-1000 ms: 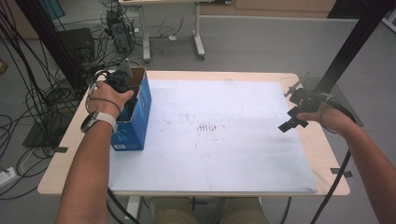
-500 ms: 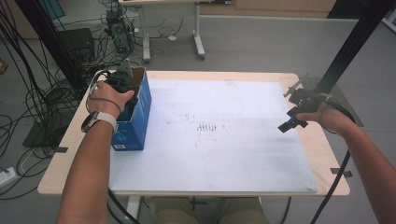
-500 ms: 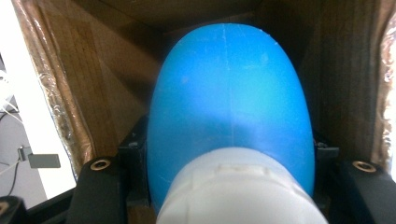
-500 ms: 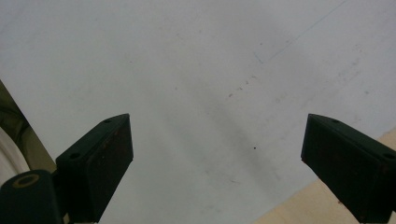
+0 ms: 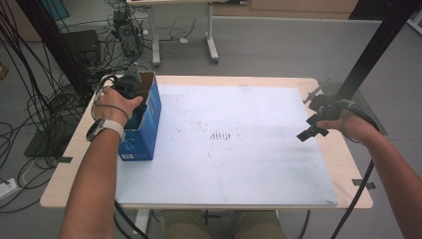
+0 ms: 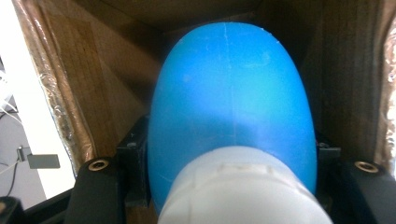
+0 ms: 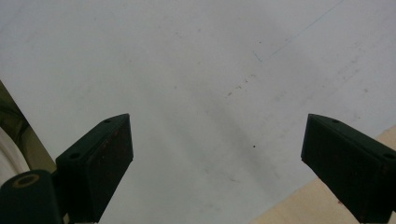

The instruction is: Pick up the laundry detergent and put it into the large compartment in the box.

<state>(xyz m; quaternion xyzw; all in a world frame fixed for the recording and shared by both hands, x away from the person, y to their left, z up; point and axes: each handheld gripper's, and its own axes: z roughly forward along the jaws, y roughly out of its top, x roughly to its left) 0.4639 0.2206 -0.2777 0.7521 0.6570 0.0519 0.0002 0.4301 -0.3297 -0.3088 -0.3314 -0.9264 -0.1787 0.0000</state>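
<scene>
A wooden table [image 5: 343, 164] carries a large white sheet [image 5: 234, 164] scuffed with grey marks near its middle, with grey floor, cable bundles and another table's legs beyond. At the sheet's left edge, toward the far left corner of the table, stands an open blue cardboard box [image 5: 144, 127]. The left gripper [image 5: 133, 95] reaches down into its mouth, and the hand and wrist cover most of the opening in the high view, so the contents cannot be seen there. The left gripper view looks inside: a blue, rounded bottle [image 6: 231, 102] with a white cap [image 6: 243, 186] sits between the jaws, against the brown inner walls, and hides most of both jaws; they have just been easing apart, narrow about the bottle, and whether the pads press on it is hard to tell. At the right edge of the table the right gripper [image 5: 312, 125] hovers; its own view shows the jaws wide apart over bare sheet, the wood edge cut off at the lower right corner.
</scene>
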